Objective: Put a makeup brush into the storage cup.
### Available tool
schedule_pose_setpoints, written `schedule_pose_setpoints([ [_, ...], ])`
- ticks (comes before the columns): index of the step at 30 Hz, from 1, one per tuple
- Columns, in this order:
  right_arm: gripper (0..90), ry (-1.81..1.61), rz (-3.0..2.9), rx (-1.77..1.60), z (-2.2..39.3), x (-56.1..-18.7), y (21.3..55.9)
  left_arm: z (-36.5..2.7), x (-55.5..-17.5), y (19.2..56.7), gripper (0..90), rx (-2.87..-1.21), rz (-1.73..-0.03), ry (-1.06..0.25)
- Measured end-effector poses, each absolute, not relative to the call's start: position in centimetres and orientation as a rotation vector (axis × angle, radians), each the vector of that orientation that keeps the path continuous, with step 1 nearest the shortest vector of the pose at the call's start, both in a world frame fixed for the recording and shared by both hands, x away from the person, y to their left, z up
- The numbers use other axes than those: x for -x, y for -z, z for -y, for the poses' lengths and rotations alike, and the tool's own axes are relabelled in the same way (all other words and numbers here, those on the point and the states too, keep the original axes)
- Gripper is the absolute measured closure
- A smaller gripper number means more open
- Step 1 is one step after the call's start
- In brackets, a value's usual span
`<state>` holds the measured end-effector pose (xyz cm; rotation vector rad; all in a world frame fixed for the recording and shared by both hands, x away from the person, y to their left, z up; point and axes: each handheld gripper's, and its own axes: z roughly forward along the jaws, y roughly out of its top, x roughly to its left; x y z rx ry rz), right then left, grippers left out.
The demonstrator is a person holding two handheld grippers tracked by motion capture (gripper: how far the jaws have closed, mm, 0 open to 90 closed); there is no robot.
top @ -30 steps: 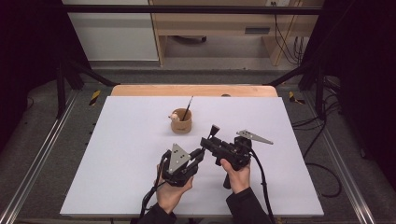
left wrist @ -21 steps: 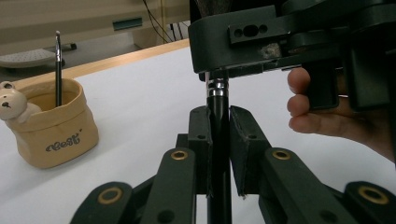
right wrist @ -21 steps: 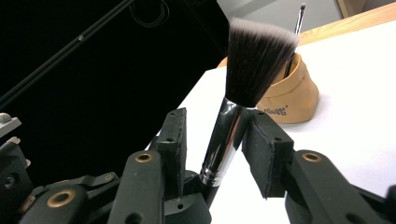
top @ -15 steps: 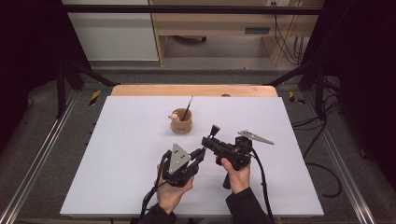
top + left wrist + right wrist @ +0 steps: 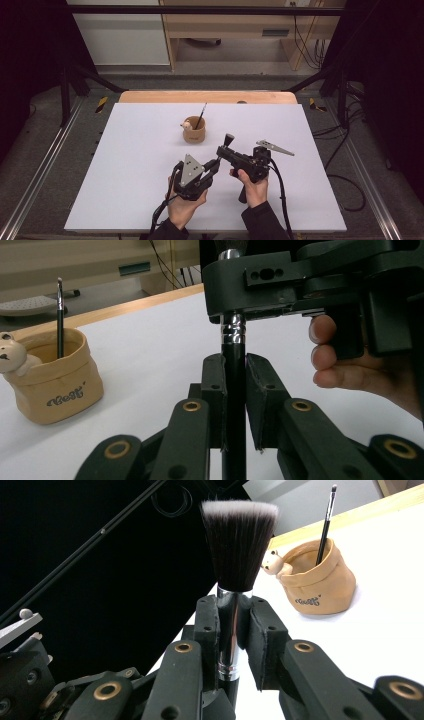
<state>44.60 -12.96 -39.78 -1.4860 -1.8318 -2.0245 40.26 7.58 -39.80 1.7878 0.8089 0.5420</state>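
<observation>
A makeup brush (image 5: 228,142) with a black handle, silver ferrule and dark flat-topped bristles (image 5: 239,545) stands upright between my two grippers above the table's front middle. My left gripper (image 5: 216,163) is shut on the black handle (image 5: 233,390), gripping it low down. My right gripper (image 5: 223,150) has just been closing, and its pads now press on the silver ferrule (image 5: 231,625) just under the bristles. A tan fabric-look cup (image 5: 194,132) with a small bear figure stands behind them, holding a thin brush (image 5: 201,116).
The white table top (image 5: 125,165) has a wooden strip (image 5: 150,96) along its far edge. Cables trail from both grippers toward the near edge. Dark frame rails run along both sides, and wooden furniture stands beyond the table.
The right gripper's jaws have narrowed around the top of the brush. Both hands and the cup stay where they were.
</observation>
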Motion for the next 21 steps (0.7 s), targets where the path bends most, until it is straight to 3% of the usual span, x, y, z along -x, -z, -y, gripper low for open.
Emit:
schedule_pose_setpoints([
  [2,77.1,2.038,1.832,1.472,12.9,-44.6,39.8,-7.6,-40.3,39.7,78.4,-1.797,-0.810,-0.541],
  [5,77.1,2.047,1.846,1.474,12.9,-44.6,39.7,-7.4,-40.4,39.7,66.4,-1.834,-0.830,-0.551],
  [11,77.1,2.062,1.901,1.467,13.0,-44.4,39.7,-7.5,-41.0,39.5,56.5,-1.864,-0.847,-0.554],
  [16,77.1,2.073,1.933,1.430,12.9,-44.3,39.6,-6.9,-41.2,38.9,56.7,-1.893,-0.833,-0.552],
  [21,77.1,2.082,1.945,1.403,12.7,-44.2,39.5,-6.4,-41.5,38.6,63.7,-1.927,-0.824,-0.545],
])
